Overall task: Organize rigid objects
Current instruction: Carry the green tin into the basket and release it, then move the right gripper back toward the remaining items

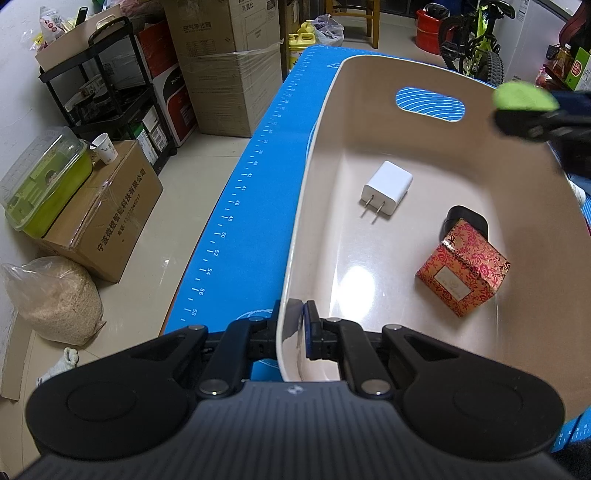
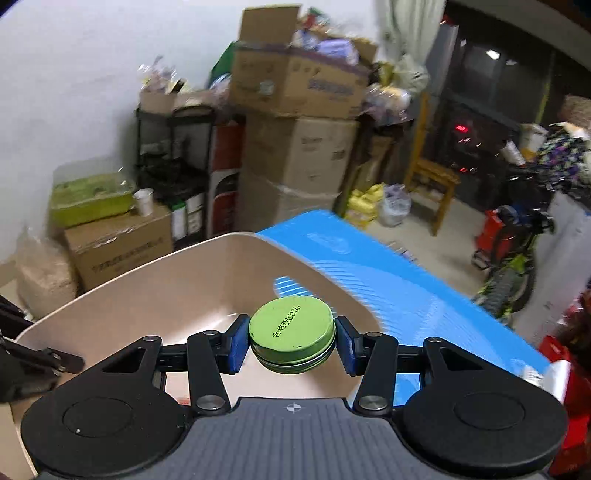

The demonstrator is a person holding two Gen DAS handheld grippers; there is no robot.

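Note:
A beige plastic basket [image 1: 325,122] with a handle slot stands on a blue mat [image 1: 258,155]. My left gripper [image 1: 293,325] is shut on the basket's near rim. Inside lie a white plug charger [image 1: 388,184], a red floral box [image 1: 461,269] and a black object [image 1: 467,218] behind the box. My right gripper [image 2: 291,338] is shut on a round green tin [image 2: 291,332], held above the basket's rim [image 2: 184,251]. In the left wrist view the tin [image 1: 524,96] shows blurred at the upper right, over the basket's far side.
Cardboard boxes [image 1: 229,66], a black shelf cart [image 1: 103,85], a green lidded container [image 1: 48,181] and a sack of grain [image 1: 55,295] crowd the floor left of the table. A bicycle [image 1: 476,40], a red bucket [image 1: 428,29] and a wooden chair [image 2: 432,184] stand beyond the mat.

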